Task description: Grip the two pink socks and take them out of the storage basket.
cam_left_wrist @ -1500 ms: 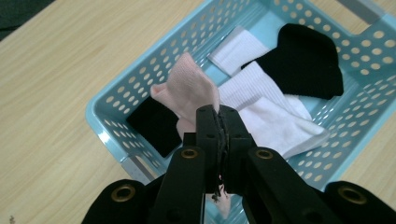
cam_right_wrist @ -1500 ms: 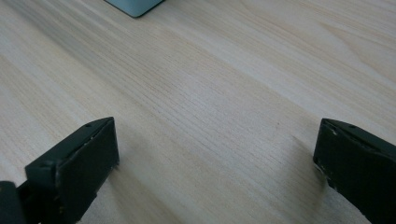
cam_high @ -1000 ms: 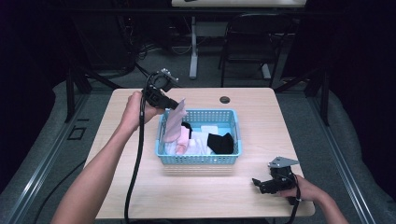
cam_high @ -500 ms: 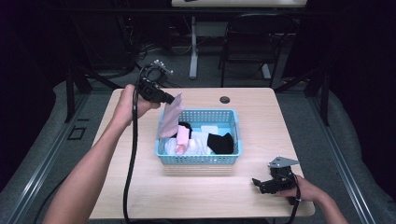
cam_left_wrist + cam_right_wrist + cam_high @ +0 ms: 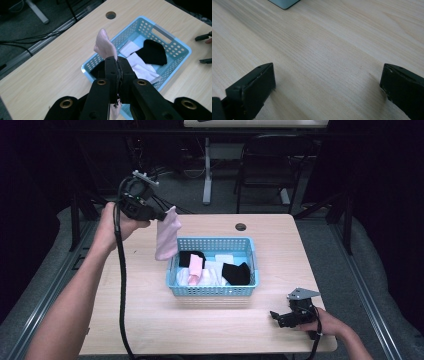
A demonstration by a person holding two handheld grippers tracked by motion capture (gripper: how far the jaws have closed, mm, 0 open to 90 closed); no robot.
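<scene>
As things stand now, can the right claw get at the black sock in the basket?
Probably yes. The right claw rests open on the table, holding nothing. The black sock lies uncovered in the near right part of the basket, with only the low wall between them.

High view overlooks table (image 5: pixel 150 310); left tool view shares basket (image 5: pixel 175 53).

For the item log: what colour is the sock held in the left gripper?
Pale pink sock; clearest in the high view, hanging from the left gripper.
</scene>
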